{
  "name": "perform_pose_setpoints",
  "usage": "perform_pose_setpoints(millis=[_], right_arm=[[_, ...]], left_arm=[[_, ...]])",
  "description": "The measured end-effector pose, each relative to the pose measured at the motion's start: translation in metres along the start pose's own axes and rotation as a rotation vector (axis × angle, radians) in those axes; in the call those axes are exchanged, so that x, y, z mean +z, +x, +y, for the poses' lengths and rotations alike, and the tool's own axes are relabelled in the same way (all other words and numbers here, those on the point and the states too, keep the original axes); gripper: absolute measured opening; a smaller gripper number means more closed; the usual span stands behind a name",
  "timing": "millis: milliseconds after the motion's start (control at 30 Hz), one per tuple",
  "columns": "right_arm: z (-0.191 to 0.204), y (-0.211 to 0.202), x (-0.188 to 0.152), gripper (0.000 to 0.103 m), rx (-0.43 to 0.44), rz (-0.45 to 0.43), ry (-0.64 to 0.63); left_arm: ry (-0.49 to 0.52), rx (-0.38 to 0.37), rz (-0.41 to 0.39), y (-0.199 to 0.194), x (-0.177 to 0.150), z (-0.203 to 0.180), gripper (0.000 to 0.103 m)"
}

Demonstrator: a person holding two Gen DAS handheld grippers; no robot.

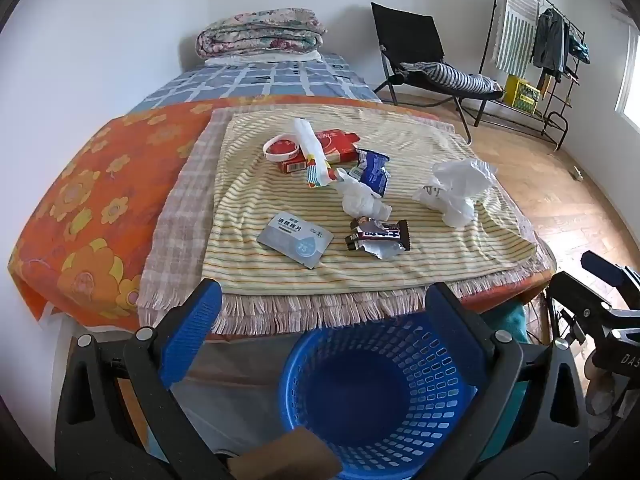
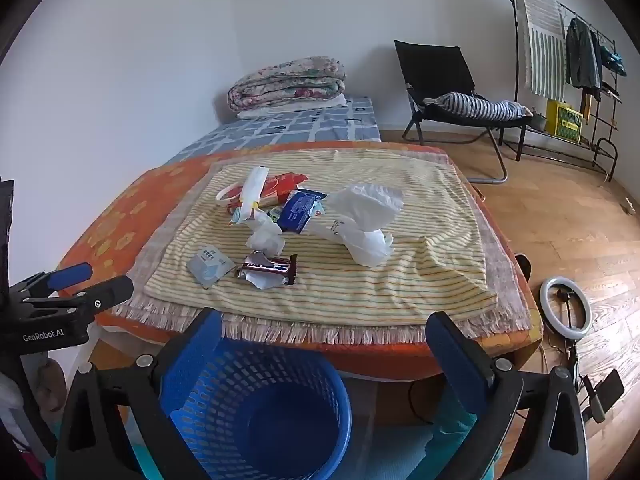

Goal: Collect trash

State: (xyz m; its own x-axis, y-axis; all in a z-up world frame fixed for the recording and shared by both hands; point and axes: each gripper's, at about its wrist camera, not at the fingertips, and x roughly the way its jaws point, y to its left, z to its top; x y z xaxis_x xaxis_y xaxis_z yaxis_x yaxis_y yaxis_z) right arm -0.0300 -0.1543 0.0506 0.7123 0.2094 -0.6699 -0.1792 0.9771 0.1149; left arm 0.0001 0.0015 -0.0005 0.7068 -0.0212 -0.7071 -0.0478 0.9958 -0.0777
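Left wrist: basket point(image 1: 420, 364) below trash-strewn blanket point(image 1: 400, 260).

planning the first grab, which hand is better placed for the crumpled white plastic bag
Right. The crumpled white plastic bag lies on the towel's right side, nearer the right tongs. The left tongs face the grey wipes packet instead. Both are open and empty.

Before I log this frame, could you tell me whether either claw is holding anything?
Nothing is held: the left claw and right claw are both open above the blue basket.
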Motion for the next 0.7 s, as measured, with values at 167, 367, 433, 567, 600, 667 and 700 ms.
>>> perform_pose_setpoints(millis=[167, 367, 433, 567, 600, 667, 700], right_arm=[[-0.002, 0.001, 0.003, 0.103, 0.032, 0.012, 0.021], [0.001, 0.000, 0.000, 0.103, 0.027, 0.007, 0.012], [0.003, 0.000, 0.001, 0.103, 0.028, 0.011, 0.016], [0.006, 0.002, 0.002, 0.103, 0.029, 0.018, 0.016], [0.007, 0.002, 0.002, 0.103, 0.029, 0.019, 0.015], [0.006, 0.003, 0.001, 0.103, 0.032, 0.019, 0.016], [0.007, 0.003, 0.001, 0.103, 0.032, 0.019, 0.015]], left_arm=[[0.004, 0.012, -0.006, -0.011, -0.005, 0.000, 0.103], [-0.002, 0.020, 0.002, 0.000, -0.005, 0.000, 0.103], [-0.006, 0.019, 0.004, 0.001, -0.006, 0.001, 0.103], [-0.004, 0.015, -0.001, -0.003, -0.006, 0.002, 0.103], [-0.002, 0.016, -0.002, -0.004, -0.007, 0.001, 0.103], [-0.010, 0.018, 0.002, -0.002, -0.003, 0.004, 0.103], [-0.010, 0.018, 0.002, -0.002, -0.003, 0.005, 0.103]])
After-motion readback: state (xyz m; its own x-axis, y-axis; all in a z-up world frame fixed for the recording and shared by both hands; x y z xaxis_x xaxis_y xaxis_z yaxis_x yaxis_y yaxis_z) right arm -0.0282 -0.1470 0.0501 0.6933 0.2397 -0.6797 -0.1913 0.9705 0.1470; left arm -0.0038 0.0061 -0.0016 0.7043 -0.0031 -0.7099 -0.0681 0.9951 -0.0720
